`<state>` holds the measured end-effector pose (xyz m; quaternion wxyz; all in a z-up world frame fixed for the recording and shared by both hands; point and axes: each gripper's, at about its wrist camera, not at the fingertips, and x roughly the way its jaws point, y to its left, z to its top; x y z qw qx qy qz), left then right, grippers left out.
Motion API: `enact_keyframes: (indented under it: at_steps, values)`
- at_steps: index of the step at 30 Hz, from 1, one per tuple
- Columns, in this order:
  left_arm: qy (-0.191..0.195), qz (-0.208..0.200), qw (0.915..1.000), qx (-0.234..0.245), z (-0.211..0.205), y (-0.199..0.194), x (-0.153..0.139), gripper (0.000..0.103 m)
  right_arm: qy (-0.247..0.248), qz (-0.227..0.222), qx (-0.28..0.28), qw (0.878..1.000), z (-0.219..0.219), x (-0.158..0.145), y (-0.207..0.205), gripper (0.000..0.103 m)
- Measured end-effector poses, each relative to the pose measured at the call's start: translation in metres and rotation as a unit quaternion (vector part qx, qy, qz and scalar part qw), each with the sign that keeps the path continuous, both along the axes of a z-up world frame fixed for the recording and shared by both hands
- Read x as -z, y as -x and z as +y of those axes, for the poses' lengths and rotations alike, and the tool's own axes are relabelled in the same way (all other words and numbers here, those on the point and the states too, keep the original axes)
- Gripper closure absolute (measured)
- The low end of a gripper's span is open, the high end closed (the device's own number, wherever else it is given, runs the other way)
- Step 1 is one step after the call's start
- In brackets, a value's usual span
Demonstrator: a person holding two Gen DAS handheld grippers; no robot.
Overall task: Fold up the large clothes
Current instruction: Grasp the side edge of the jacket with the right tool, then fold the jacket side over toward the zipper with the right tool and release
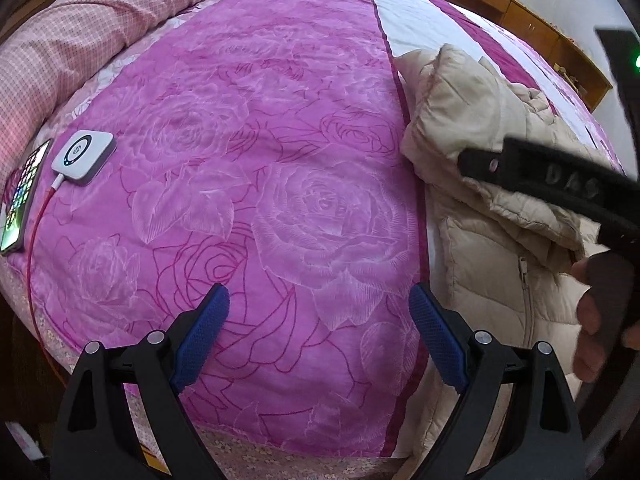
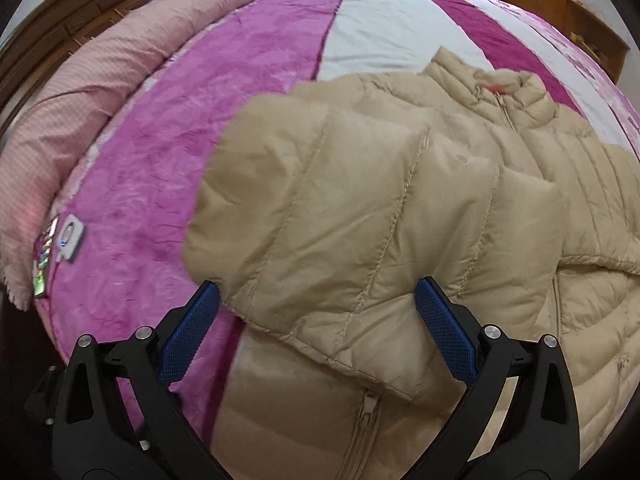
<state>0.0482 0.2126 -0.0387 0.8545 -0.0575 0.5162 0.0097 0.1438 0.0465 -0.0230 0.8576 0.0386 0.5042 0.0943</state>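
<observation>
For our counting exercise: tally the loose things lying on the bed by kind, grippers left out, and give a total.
Puffer jackets: 1, beige
Phones: 1, screen lit
White charger pads: 1, on a red cable
Rolled pink checked quilts: 1
Total: 4, all lying on the pink rose bedspread
</observation>
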Motion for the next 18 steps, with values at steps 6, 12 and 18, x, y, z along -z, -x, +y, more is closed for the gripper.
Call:
enact_keyframes:
  at_steps: [6,12,18]
  values:
    - [0.000,-0.006,1.0000,0.003,-0.001,-0.001,-0.004,0.015,-0.040,0.011,0.000,0.999,-0.024,-0.004,0.008,0.084]
    - [-0.003,-0.018,0.9997,0.016,-0.012,-0.003,-0.013,0.015,-0.073,-0.025,-0.012,0.997,-0.055,-0.049,0.026,0.095]
    - [-0.006,-0.029,0.9989,0.036,-0.033,-0.011,-0.024,0.015,-0.071,-0.086,0.001,0.994,-0.108,-0.102,0.038,0.095]
